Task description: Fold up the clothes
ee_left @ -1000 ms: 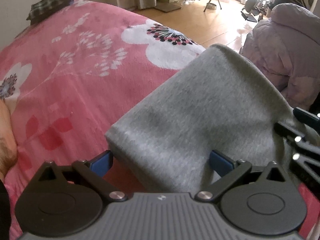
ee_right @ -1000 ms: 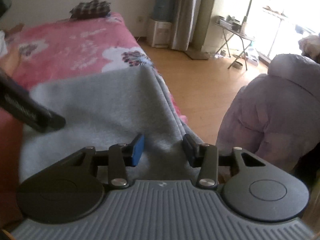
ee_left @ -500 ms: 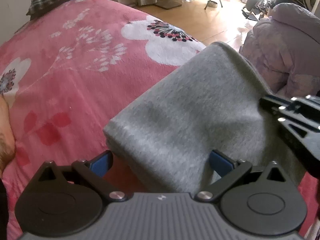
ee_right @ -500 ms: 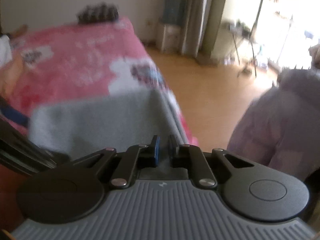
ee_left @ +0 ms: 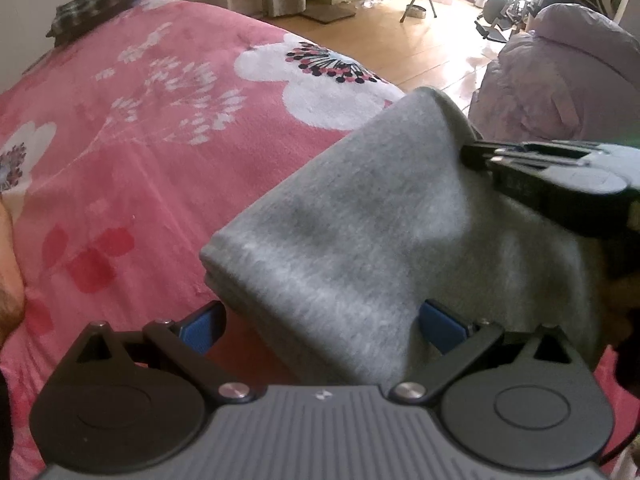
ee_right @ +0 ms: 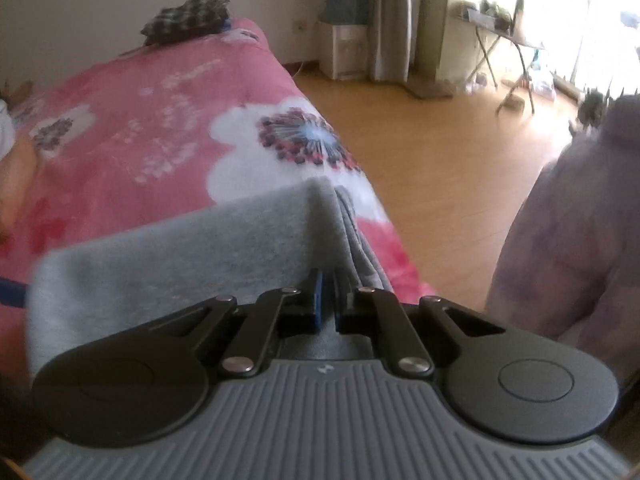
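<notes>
A folded grey garment lies on the pink flowered bedspread, near the bed's right edge. My left gripper stands open over the garment's near end, its blue pads wide apart and not pressing the cloth. My right gripper is shut on the garment's right edge, where the grey cloth bunches into a ridge running into its fingers. In the left wrist view the right gripper comes in from the right, its tip at the garment's far right corner.
A dark checked cloth sits at the far end of the bed. A lilac padded coat is piled to the right of the bed, above the wooden floor. A person's bare arm lies at the left edge.
The right gripper's jaws closed on the garment's right edge, and it moved along that edge toward the far corner. The left gripper stayed put and open.
</notes>
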`<control>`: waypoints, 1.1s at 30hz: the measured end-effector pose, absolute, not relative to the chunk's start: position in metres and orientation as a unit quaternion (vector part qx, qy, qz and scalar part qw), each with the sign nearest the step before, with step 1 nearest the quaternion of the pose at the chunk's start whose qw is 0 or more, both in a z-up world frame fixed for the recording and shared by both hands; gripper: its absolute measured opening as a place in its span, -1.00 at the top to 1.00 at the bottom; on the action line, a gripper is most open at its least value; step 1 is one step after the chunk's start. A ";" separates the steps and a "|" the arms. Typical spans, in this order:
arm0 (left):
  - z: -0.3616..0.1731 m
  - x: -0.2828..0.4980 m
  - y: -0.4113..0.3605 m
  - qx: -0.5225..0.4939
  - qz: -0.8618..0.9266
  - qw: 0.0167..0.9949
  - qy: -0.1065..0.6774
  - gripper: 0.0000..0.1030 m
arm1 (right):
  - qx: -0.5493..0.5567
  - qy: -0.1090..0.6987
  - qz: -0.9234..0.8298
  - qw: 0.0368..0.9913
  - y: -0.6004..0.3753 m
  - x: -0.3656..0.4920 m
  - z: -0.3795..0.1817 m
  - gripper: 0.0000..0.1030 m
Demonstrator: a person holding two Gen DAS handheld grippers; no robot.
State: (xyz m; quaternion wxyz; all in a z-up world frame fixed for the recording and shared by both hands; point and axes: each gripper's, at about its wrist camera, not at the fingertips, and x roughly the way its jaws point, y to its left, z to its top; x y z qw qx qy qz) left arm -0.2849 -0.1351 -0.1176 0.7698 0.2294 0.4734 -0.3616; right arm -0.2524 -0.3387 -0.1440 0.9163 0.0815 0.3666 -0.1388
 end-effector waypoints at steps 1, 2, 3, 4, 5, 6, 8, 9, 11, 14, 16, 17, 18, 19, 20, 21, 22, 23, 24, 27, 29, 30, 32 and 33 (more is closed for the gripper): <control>-0.118 -0.285 -0.134 0.228 -0.365 0.769 0.472 -1.00 | 0.087 0.364 -0.140 0.917 -0.339 -0.254 -0.140 0.94; -0.118 -0.284 -0.132 0.226 -0.370 0.769 0.469 -1.00 | 0.100 0.356 -0.139 0.919 -0.341 -0.261 -0.134 0.93; -0.119 -0.283 -0.131 0.222 -0.373 0.769 0.470 -1.00 | 0.117 0.344 -0.139 0.921 -0.345 -0.271 -0.127 0.85; -0.119 -0.282 -0.129 0.216 -0.373 0.767 0.475 -1.00 | 0.135 0.332 -0.138 0.923 -0.348 -0.282 -0.120 0.74; -0.120 -0.280 -0.129 0.209 -0.372 0.765 0.482 -1.00 | 0.156 0.319 -0.142 0.924 -0.354 -0.296 -0.114 0.67; -0.121 -0.278 -0.128 0.203 -0.371 0.764 0.487 -1.00 | 0.185 0.304 -0.153 0.922 -0.362 -0.315 -0.110 0.49; -0.122 -0.276 -0.128 0.195 -0.371 0.762 0.493 -1.00 | 0.258 0.275 -0.173 0.910 -0.380 -0.358 -0.107 0.36; -0.123 -0.276 -0.127 0.193 -0.371 0.762 0.495 -1.00 | 0.304 0.260 -0.179 0.899 -0.390 -0.383 -0.109 0.28; -0.124 -0.274 -0.127 0.188 -0.370 0.760 0.499 -1.00 | 0.385 0.239 -0.180 0.873 -0.402 -0.425 -0.121 0.12; -0.125 -0.272 -0.125 0.178 -0.369 0.759 0.506 -1.00 | 0.474 0.226 -0.170 0.834 -0.401 -0.480 -0.146 -0.04; -0.125 -0.271 -0.124 0.170 -0.365 0.757 0.514 -1.00 | 0.511 0.226 -0.160 0.814 -0.391 -0.503 -0.163 -0.15; -0.126 -0.270 -0.123 0.167 -0.364 0.756 0.519 -1.00 | 0.524 0.227 -0.156 0.806 -0.386 -0.507 -0.172 -0.16; -0.126 -0.269 -0.122 0.164 -0.363 0.754 0.522 -1.00 | 0.536 0.228 -0.152 0.798 -0.379 -0.509 -0.179 -0.16; -0.125 -0.267 -0.122 0.162 -0.361 0.753 0.526 -1.00 | 0.548 0.229 -0.148 0.791 -0.373 -0.512 -0.187 -0.16; -0.124 -0.266 -0.121 0.162 -0.359 0.752 0.529 -1.00 | 0.554 0.227 -0.145 0.788 -0.369 -0.513 -0.192 -0.16; -0.121 -0.266 -0.120 0.164 -0.355 0.754 0.528 -0.99 | 0.552 0.224 -0.143 0.790 -0.365 -0.512 -0.194 -0.16; -0.115 -0.266 -0.119 0.169 -0.350 0.760 0.521 -0.99 | 0.548 0.221 -0.140 0.794 -0.363 -0.510 -0.193 -0.17; -0.108 -0.265 -0.117 0.174 -0.345 0.766 0.514 -0.98 | 0.547 0.218 -0.135 0.797 -0.364 -0.508 -0.192 -0.17; -0.099 -0.265 -0.116 0.178 -0.344 0.773 0.503 -0.98 | 0.546 0.214 -0.129 0.800 -0.365 -0.505 -0.190 -0.18; -0.061 -0.262 -0.109 0.184 -0.339 0.794 0.470 -0.98 | 0.528 0.209 -0.121 0.814 -0.369 -0.497 -0.182 -0.18; -0.028 -0.255 -0.105 0.185 -0.333 0.807 0.451 -0.99 | 0.500 0.214 -0.127 0.829 -0.374 -0.494 -0.176 -0.18; -0.010 -0.251 -0.106 0.189 -0.328 0.812 0.444 -0.99 | 0.489 0.219 -0.129 0.835 -0.377 -0.491 -0.173 -0.18; 0.027 -0.241 -0.111 0.205 -0.313 0.822 0.429 -0.99 | 0.474 0.227 -0.129 0.841 -0.380 -0.488 -0.167 -0.18; 0.044 -0.237 -0.115 0.215 -0.301 0.829 0.420 -0.99 | 0.470 0.228 -0.126 0.843 -0.383 -0.488 -0.164 -0.18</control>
